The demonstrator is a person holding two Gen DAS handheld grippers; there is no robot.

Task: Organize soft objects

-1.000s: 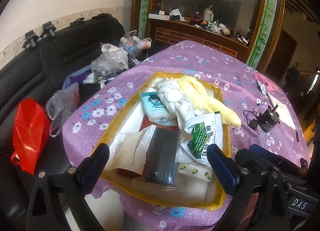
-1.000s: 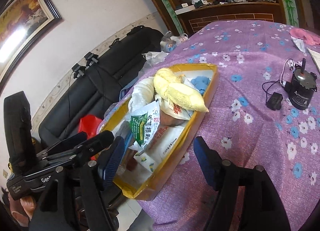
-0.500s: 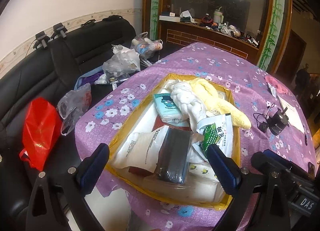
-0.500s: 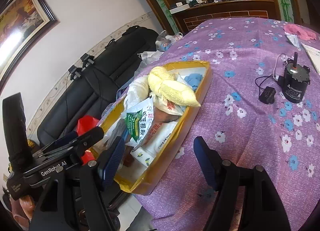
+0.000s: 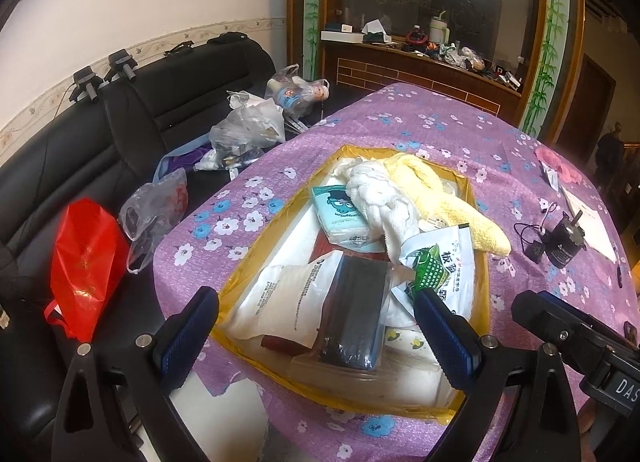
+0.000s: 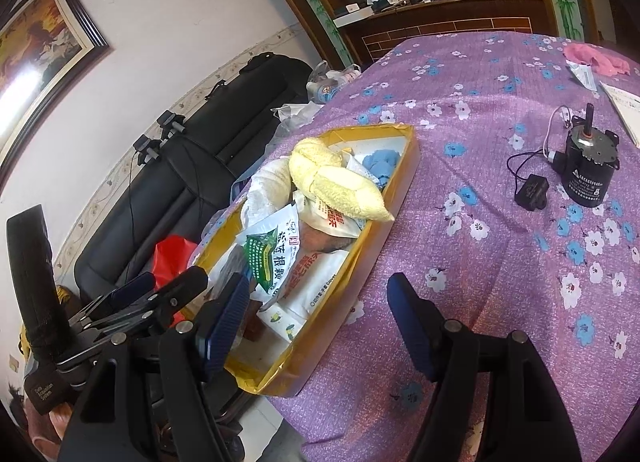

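A yellow-rimmed box (image 5: pixel 478 262) (image 6: pixel 400 189) sits on the purple flowered tablecloth, piled with soft things. On top lie a yellow towel (image 5: pixel 448 197) (image 6: pixel 340 185), a white braided cloth (image 5: pixel 380 197), a tissue pack (image 5: pixel 340 213), a green-and-white packet (image 5: pixel 436 266) (image 6: pixel 272 258) and a black wrapped pack (image 5: pixel 356 314). A blue cloth (image 6: pixel 380 163) shows at the far end. My left gripper (image 5: pixel 316 334) hovers open over the near end, holding nothing. My right gripper (image 6: pixel 318 318) hangs open over the box's right wall, also with nothing in it.
A black motor (image 6: pixel 586 169) (image 5: pixel 564 242) with a cable stands on the cloth right of the box. A pink cloth (image 6: pixel 596 59) and papers lie farther back. Left of the table is a black sofa (image 5: pixel 80 149) holding a red bag (image 5: pixel 86 262) and plastic bags.
The left wrist view has swung a little, so the scene sits slightly further right in it. Nothing in the box has moved and both grippers stay open.
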